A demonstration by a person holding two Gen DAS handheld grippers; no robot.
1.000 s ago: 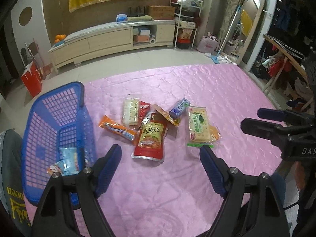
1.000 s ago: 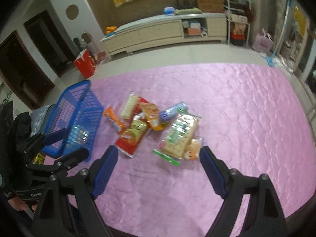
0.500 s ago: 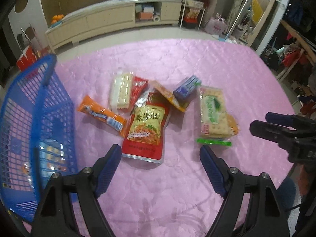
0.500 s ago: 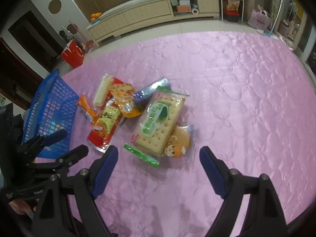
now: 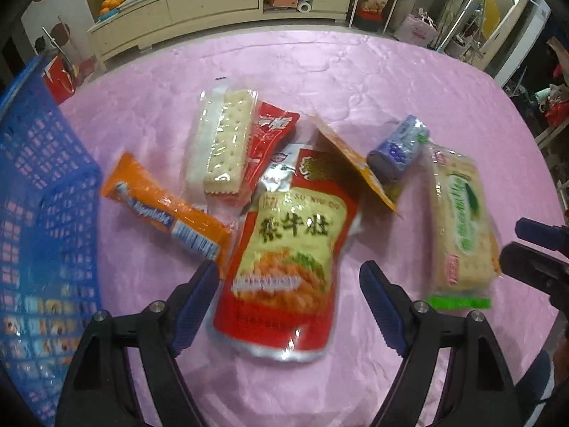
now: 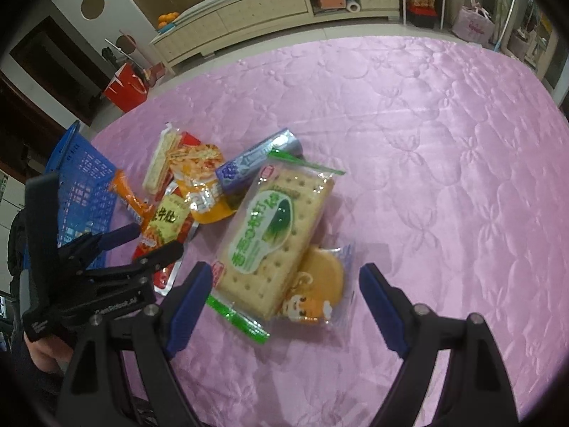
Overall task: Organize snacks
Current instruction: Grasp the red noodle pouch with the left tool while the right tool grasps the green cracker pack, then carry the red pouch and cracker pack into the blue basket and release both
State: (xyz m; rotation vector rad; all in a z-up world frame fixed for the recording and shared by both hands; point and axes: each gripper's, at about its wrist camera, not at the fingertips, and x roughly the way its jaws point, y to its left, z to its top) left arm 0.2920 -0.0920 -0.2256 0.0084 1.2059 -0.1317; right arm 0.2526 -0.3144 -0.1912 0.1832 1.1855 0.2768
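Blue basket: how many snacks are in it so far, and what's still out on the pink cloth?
Done: the blue basket holds at least one small packet, too blurred to count. In hand: nothing. The left gripper is open around the red pouch; the right gripper is open over the green cracker pack. Left: those two, the orange bar, white crackers, purple pack and more.

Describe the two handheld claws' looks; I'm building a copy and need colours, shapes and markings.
Both match: the left claw and right claw have black angular plastic frames with silver screw heads, and ribbed blue pads on the fingertips. In the right view, the left claw's body carries small white lettering, too blurred to read. No cables show.
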